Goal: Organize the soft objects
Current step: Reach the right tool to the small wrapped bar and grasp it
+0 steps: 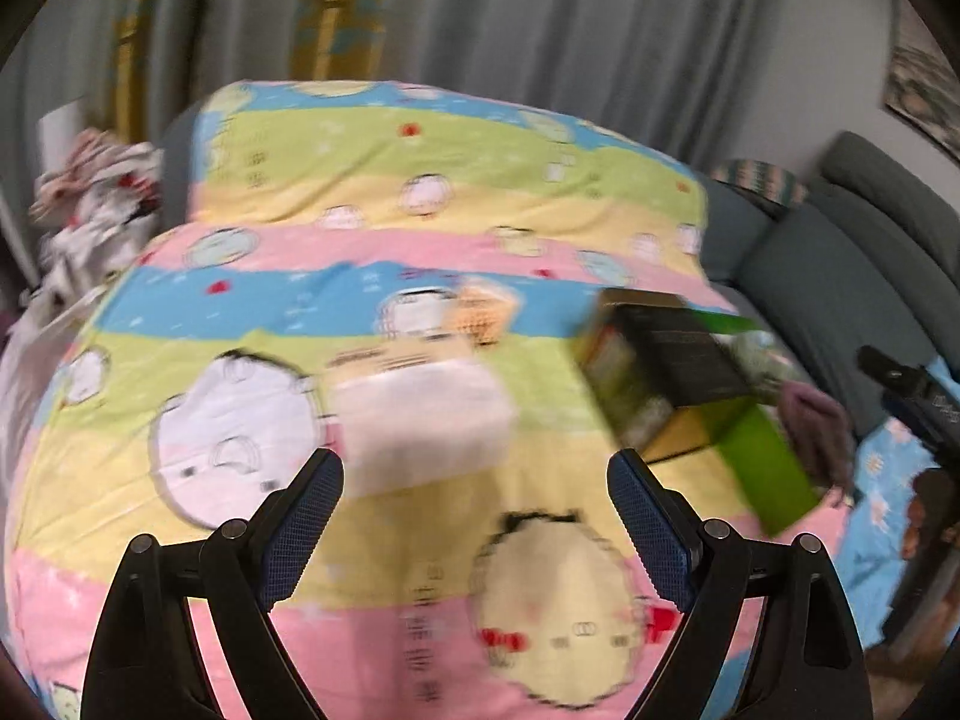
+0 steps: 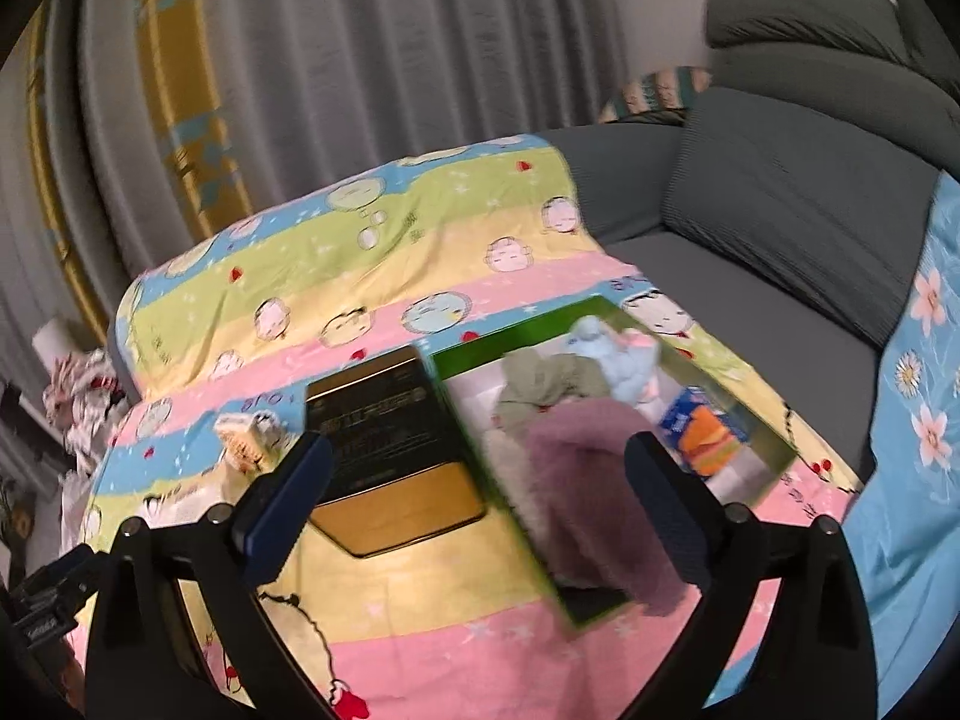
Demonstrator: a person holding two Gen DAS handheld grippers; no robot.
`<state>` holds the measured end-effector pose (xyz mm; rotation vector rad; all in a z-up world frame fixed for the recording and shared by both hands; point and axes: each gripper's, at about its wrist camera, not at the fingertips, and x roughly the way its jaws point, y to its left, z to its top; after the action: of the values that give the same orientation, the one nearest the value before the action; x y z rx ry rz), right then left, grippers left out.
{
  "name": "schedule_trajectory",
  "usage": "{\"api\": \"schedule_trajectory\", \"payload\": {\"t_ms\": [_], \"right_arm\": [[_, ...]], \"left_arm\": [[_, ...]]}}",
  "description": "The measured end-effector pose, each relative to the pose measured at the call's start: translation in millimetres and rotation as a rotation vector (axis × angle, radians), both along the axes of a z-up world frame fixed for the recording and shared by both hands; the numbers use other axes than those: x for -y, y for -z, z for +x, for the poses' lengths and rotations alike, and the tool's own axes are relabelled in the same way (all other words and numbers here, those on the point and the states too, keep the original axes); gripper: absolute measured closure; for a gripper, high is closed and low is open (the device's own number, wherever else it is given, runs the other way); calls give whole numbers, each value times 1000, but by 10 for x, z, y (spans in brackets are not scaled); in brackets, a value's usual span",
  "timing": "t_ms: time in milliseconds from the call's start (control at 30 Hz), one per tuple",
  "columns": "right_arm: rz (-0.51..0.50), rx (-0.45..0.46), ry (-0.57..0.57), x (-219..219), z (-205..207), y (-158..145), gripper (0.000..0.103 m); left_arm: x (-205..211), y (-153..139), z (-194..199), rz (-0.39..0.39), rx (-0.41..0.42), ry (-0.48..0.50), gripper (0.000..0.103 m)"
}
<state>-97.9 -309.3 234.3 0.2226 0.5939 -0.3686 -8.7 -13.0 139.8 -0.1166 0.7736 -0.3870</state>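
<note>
A white soft pack point(image 1: 420, 420) lies on the cartoon-striped blanket point(image 1: 372, 192), just ahead of my left gripper point(image 1: 474, 468), which is open and holds nothing. A smaller orange-printed pack point(image 1: 483, 312) lies beyond it. To the right stands an open green box point(image 1: 762, 468) with a purple fluffy cloth point(image 1: 813, 426) hanging over its rim. In the right wrist view my right gripper point(image 2: 480, 450) is open and empty above the green box point(image 2: 462, 360). Inside lie the purple cloth point(image 2: 594, 480), an olive cloth point(image 2: 540, 384), a pale blue soft thing point(image 2: 612, 354) and a blue-orange pack point(image 2: 702, 432).
The box's black-and-gold lid point(image 2: 384, 450) stands open to its left. A grey sofa point(image 2: 780, 210) runs behind and to the right, with a blue flowered cloth point(image 2: 918, 360) over it. Crumpled patterned fabric point(image 1: 96, 192) sits at the far left. Grey curtains hang behind.
</note>
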Motion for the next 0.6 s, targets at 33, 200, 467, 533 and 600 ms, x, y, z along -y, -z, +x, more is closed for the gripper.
{"api": "schedule_trajectory", "payload": {"t_ms": [33,200,467,533,600], "right_arm": [[11,1,-11,-37,23,13,5],[129,-22,-155,-346,301,120,6],[254,-164,-378,-1171,1425,302,14],[241,-241,-342,-1343,1800,454,16],[197,-299,-315,-1499,2112,597,16]], "left_arm": [[-82,59,19,-7,1,-16,13],[-353,267,130,7,-62,-116,13],[-600,355,213,50,-99,-216,13],[-640,378,241,49,-112,-235,13],[-689,376,261,44,-119,-245,13]]}}
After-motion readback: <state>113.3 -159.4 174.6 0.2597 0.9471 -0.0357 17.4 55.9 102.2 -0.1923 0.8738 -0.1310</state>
